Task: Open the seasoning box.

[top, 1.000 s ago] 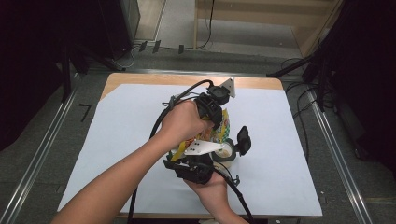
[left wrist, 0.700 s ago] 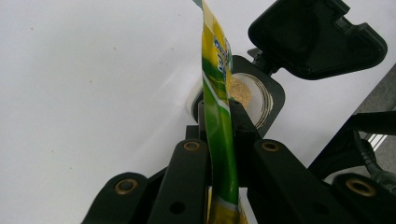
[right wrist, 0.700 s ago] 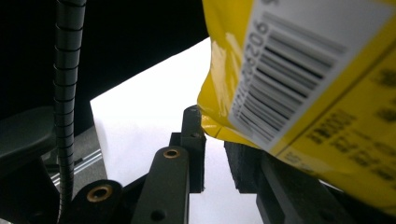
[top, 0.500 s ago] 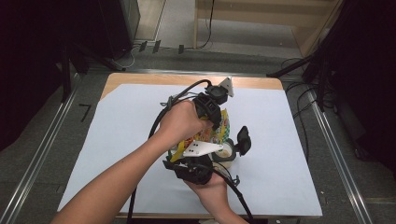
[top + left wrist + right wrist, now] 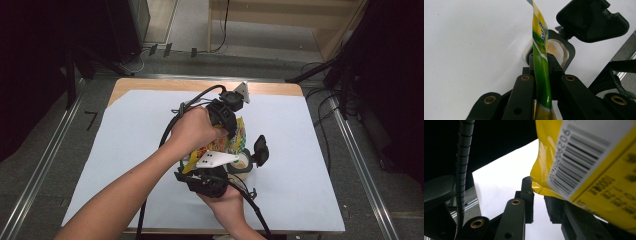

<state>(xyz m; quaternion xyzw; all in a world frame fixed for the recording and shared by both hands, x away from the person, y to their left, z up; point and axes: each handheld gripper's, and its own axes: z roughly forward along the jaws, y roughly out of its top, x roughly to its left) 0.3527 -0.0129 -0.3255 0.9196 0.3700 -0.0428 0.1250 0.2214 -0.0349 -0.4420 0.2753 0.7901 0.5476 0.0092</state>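
**White-Covered Table Amid Cables and Dark Equipment**

A white sheet covers the wooden table, leaving a bare strip along the far edge. Metal rails flank the left and right sides. Black cables trail over the grey floor beyond the far edge, beside dark equipment stands.

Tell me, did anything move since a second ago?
Nothing visibly changed. The left claw stays shut on the yellow-green plastic packet above the open round container with the black flip lid; the right claw keeps its place at the packet's barcode end.
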